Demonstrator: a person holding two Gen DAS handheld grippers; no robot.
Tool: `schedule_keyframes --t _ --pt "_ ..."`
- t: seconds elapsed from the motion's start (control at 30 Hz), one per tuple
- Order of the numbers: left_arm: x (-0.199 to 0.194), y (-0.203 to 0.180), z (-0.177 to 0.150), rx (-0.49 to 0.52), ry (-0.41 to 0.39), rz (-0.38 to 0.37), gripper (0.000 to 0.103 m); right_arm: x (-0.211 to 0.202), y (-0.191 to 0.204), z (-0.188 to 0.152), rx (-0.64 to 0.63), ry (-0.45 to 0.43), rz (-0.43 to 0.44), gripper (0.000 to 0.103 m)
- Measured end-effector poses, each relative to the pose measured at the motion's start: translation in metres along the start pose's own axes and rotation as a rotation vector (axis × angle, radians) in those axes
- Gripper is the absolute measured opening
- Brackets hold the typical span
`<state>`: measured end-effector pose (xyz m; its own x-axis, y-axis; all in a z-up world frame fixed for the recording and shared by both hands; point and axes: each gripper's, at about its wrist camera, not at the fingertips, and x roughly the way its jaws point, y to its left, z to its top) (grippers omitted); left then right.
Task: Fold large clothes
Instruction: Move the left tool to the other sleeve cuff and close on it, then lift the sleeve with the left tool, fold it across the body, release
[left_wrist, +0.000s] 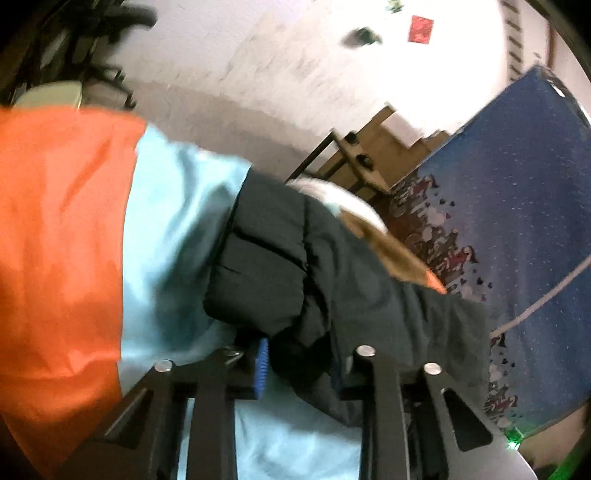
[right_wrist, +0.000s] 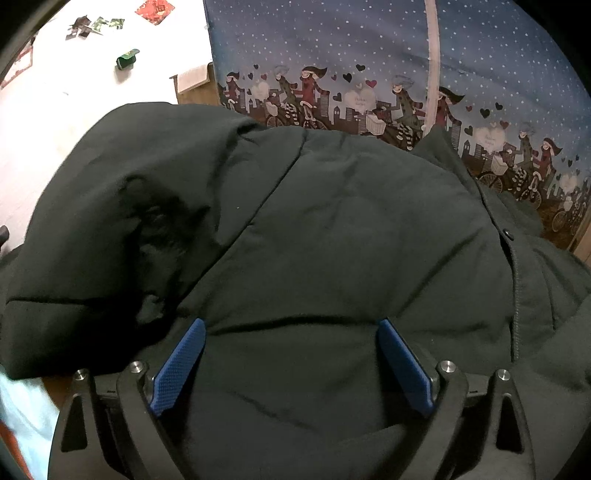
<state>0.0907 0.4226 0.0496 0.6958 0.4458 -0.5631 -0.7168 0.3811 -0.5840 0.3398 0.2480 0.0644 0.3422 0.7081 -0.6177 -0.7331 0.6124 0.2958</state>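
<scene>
Bedroom-ish spot, starry blue curtain behind. Dark padded jacket is heaped on light-blue sheet. Right gripper spread wide over it; left gripper seems to pinch a fold. Mid-fold, I'd guess; next needs flattening.

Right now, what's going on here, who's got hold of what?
A person with two handheld grippers is working on a dark padded jacket that lies bunched on a light blue sheet, next to an orange cloth. The right gripper is open, its blue pads spread wide with jacket fabric bulging between them, not yet pinched. The left gripper sits at the jacket's edge with fabric between its fingers; whether it grips is unclear. The jacket does not yet look neatly folded.
</scene>
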Motion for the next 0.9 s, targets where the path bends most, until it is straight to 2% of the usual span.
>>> schedule_keyframes --t 0.2,0.3,0.43,0.57,0.77,0.9 --pt "-0.045 -0.060 0.004 0.212 -0.142 -0.096 0.015 -0.048 -0.015 0.012 0.049 -0.103 0.087 0.095" --pt "-0.072 -0.110 -0.006 0.345 -0.211 -0.198 0.015 -0.073 -0.025 0.020 0.060 -0.137 0.103 0.095" --pt "-0.105 -0.165 -0.030 0.483 -0.249 -0.327 0.014 -0.109 -0.052 0.024 0.086 -0.173 0.101 0.095" --pt "-0.124 -0.216 -0.060 0.576 -0.222 -0.451 0.013 -0.136 -0.083 0.020 0.112 -0.189 0.084 0.095" --pt "-0.141 -0.278 -0.119 0.703 -0.128 -0.636 0.013 -0.178 -0.144 0.009 0.203 -0.218 0.100 0.095" --pt "-0.145 -0.320 -0.178 0.836 -0.058 -0.729 0.013 -0.202 -0.191 0.000 0.292 -0.230 0.125 0.095"
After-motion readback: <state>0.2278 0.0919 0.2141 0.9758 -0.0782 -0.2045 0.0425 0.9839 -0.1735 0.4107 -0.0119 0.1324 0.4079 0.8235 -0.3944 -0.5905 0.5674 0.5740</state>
